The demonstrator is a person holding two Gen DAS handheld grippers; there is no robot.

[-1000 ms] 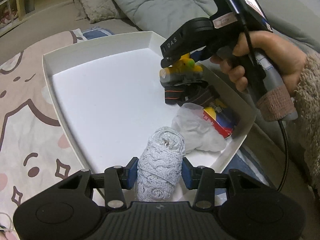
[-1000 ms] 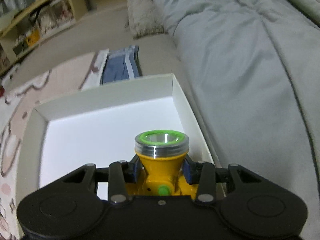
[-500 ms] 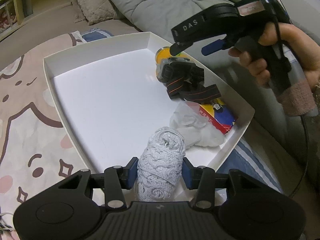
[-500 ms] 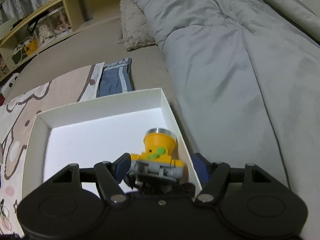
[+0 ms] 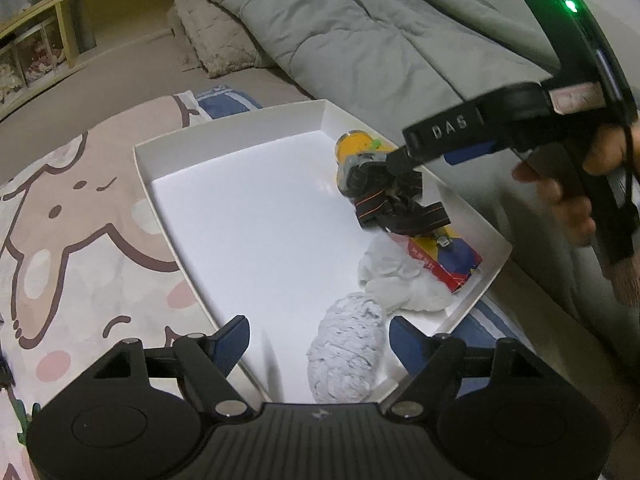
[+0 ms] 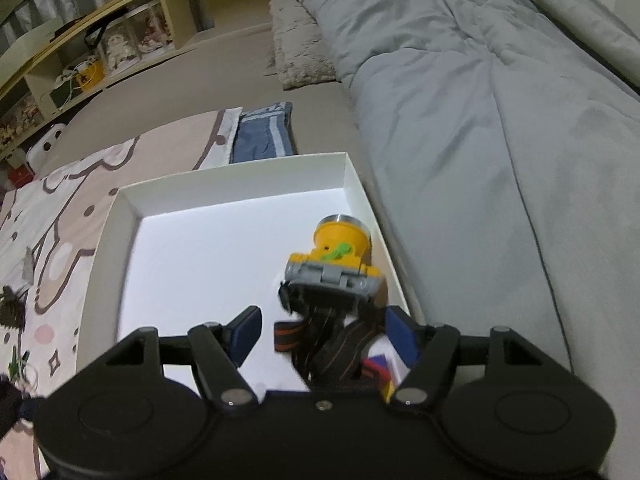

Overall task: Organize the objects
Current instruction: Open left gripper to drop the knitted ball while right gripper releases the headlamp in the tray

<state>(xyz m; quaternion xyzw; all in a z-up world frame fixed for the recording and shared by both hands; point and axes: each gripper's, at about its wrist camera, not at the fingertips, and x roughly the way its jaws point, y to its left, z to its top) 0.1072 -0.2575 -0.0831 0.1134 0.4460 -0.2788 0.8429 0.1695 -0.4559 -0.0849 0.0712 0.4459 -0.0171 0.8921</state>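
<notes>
Over the near end of a white box [image 5: 228,148], left gripper [image 5: 318,340] opening, blue pads wide of a grey sock roll [image 5: 346,354] lying loose between them, not squeezed. Next to the roll, a white cloth [image 5: 404,280], then a red and blue pack [image 5: 452,256]. Further along the same wall, a yellow headlamp [image 6: 338,250] with black straps. Above it, right gripper [image 6: 322,334] open, holding nothing, gripped by a hand [image 5: 572,200]. Under the box, a cartoon blanket [image 5: 68,200]; beside it, a grey duvet [image 6: 480,100].
</notes>
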